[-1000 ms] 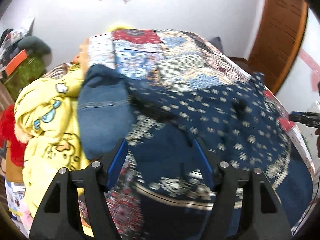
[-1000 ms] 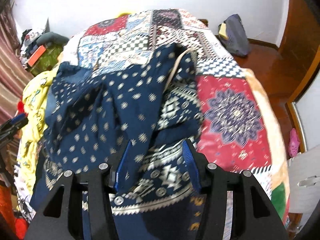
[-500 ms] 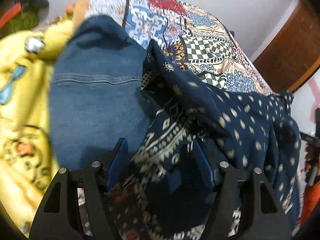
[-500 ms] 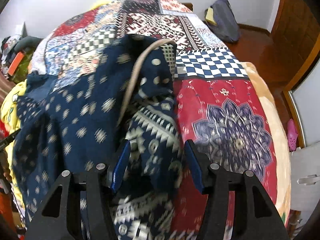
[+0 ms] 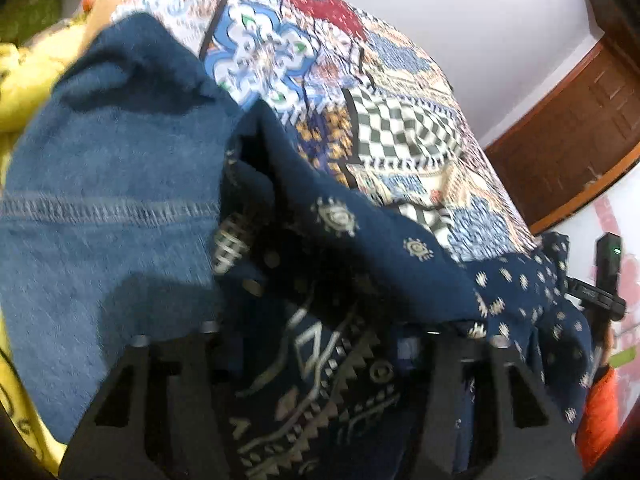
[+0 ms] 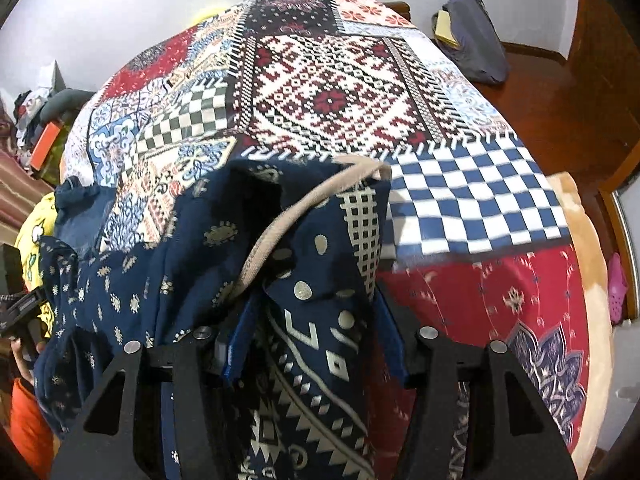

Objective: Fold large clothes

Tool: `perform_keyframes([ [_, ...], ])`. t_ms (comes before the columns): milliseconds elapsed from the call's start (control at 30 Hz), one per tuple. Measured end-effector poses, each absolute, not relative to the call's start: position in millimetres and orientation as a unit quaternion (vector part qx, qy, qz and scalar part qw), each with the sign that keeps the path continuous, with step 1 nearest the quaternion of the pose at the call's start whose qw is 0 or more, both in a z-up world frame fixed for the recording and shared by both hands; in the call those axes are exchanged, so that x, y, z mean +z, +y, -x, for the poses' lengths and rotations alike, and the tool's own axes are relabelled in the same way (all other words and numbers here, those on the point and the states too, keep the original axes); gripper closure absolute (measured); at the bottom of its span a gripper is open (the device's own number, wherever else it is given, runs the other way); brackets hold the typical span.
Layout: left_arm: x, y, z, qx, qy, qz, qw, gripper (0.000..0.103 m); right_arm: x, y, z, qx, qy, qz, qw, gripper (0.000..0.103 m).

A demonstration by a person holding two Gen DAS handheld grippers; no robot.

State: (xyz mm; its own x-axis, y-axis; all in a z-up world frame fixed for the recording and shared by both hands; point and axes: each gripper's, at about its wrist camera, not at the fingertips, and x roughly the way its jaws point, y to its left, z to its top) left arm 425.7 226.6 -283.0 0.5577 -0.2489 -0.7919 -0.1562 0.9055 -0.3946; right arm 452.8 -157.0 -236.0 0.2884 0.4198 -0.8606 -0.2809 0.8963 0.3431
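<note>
A large navy garment with white geometric print (image 5: 360,240) lies crumpled on a patchwork bedspread (image 5: 400,128). It also shows in the right wrist view (image 6: 200,248), with a beige neckband (image 6: 304,208). My left gripper (image 5: 320,344) is pushed into the navy cloth; its fingertips are buried under a fold, jaws spread wide. My right gripper (image 6: 316,312) stands open with a bunched part of the garment between its blue fingers (image 6: 244,332), just below the neckband.
A blue denim piece (image 5: 108,200) lies left of the navy garment, beside a yellow cartoon cloth (image 5: 24,80). The bedspread (image 6: 360,92) stretches ahead. A dark bag (image 6: 476,40) sits on the wooden floor. A brown door (image 5: 580,128) is at right.
Both grippers have moved forward and down into the navy garment. The cloth now covers the left fingertips and fills the gap between the right fingers.
</note>
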Motion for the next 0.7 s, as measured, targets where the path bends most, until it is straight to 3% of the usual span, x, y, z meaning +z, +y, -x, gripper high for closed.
perform_keyframes([
  [33,-281.5,226.9,-427.9,-0.020,0.469,0.212,0.858,0.081,-235.2,-156.1,-452.9,0.225,0.553,-0.064,0.800,0.068],
  [133,-277.0,230.8,-429.4,-0.003,0.465,0.205,0.861,0.098,-230.1,-151.3,-452.6,0.227,0.541,-0.066,0.807,0.085],
  [233,-263.0,237.2,-428.3,0.012,0.450,0.206,0.869,0.099,-217.5,-142.6,-454.0,0.221,0.521,-0.050,0.823,0.090],
  [533,-216.2,245.9,-464.2,0.053,0.414,0.180,0.891,0.099,-185.2,-118.9,-489.1,0.191,0.483,-0.041,0.853,0.092],
  [700,-228.9,241.5,-478.5,0.077,0.440,0.128,0.885,0.099,-198.3,-109.2,-497.8,0.179,0.500,-0.021,0.847,0.092],
])
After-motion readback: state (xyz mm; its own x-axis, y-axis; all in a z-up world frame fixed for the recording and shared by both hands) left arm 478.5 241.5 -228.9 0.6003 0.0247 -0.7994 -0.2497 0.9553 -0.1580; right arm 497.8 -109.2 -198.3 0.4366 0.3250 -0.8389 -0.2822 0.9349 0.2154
